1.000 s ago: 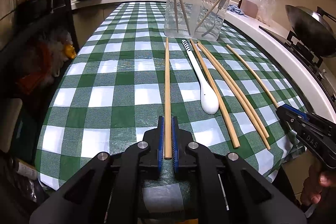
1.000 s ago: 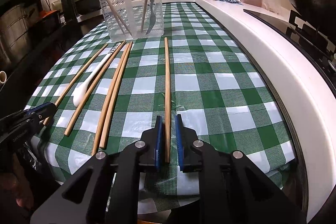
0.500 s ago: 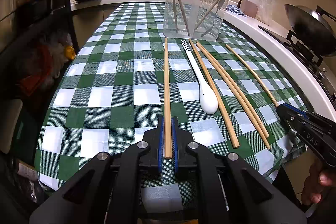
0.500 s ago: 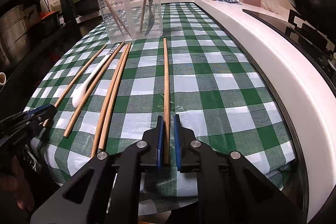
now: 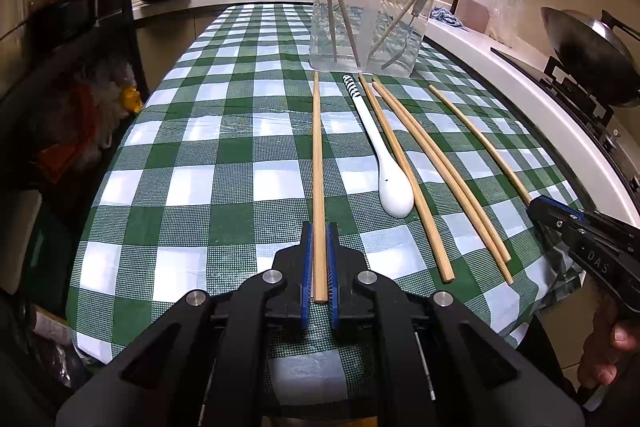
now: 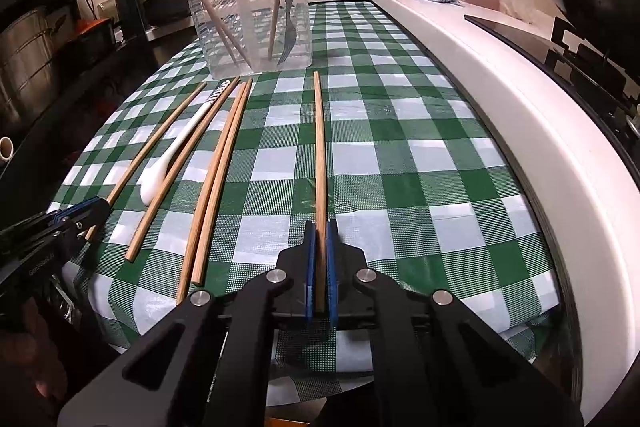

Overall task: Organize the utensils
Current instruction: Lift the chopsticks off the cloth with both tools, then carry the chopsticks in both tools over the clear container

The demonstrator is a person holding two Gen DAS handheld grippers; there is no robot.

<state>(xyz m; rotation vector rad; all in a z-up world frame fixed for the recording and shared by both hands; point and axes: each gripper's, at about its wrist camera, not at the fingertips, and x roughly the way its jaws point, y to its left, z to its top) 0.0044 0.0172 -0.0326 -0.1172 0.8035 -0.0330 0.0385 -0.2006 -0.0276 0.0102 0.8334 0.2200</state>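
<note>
While clamped, chopstick [image 5: 318,163] inside left gripper [image 5: 319,259], lying flat

Six wooden chopsticks lie flat on the desk, pointing toward a clear plastic container [image 5: 370,11]. The leftmost chopstick [image 5: 318,163] and the rightmost chopstick [image 6: 320,151] lie apart from the others. A white spoon [image 5: 384,159] with a striped handle end lies among them. The container stands upright and holds more chopsticks and a fork [image 6: 289,27].
</note>
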